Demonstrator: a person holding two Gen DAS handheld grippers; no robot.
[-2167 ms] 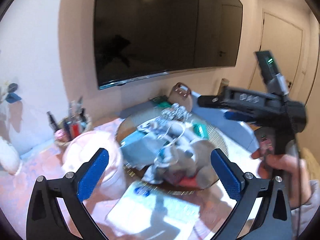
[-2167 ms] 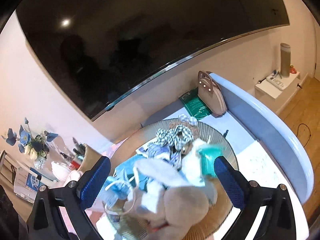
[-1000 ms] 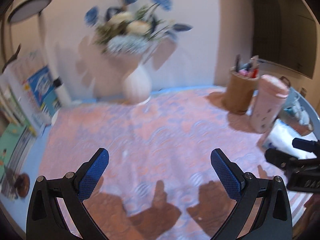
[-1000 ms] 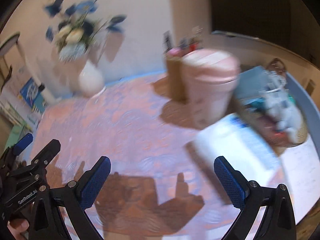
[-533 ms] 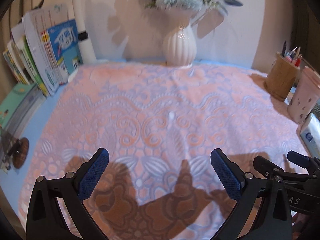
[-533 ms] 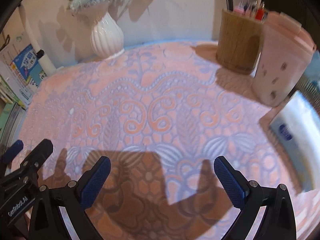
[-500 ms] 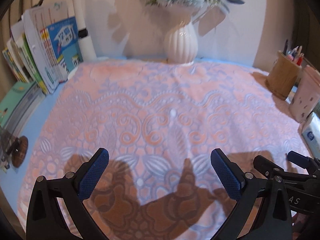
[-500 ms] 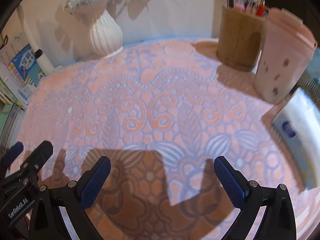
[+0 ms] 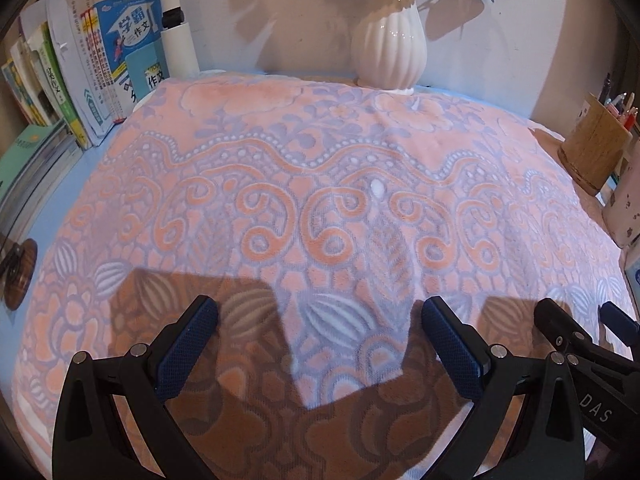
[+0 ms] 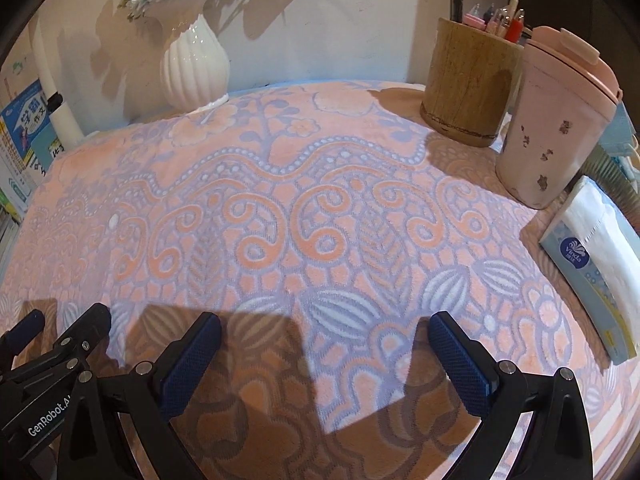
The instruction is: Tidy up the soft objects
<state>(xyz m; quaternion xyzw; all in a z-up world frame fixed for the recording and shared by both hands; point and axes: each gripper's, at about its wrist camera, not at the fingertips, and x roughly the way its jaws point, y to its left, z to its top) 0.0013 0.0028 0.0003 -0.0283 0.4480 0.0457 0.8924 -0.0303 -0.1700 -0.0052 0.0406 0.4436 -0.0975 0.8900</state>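
A pink and lilac patterned blanket (image 9: pixel 320 208) lies spread flat over the table; it also fills the right wrist view (image 10: pixel 304 220). My left gripper (image 9: pixel 320 336) is open and empty, low over the blanket's near part. My right gripper (image 10: pixel 324 344) is open and empty, also low over the near part. The right gripper's fingers (image 9: pixel 560 320) show at the right edge of the left wrist view. The left gripper's fingers (image 10: pixel 80 328) show at the lower left of the right wrist view. The basket of soft items is out of view.
A white ribbed vase (image 9: pixel 388 52) stands at the back (image 10: pixel 196 68). Books (image 9: pixel 80 72) lean at the left. A wooden pen holder (image 10: pixel 468 80), a pink lidded cup (image 10: pixel 556 124) and a tissue pack (image 10: pixel 592 264) stand at the right.
Both grippers swung left, away from the basket of soft items, and came down closer over the blanket. Both stayed open and empty.
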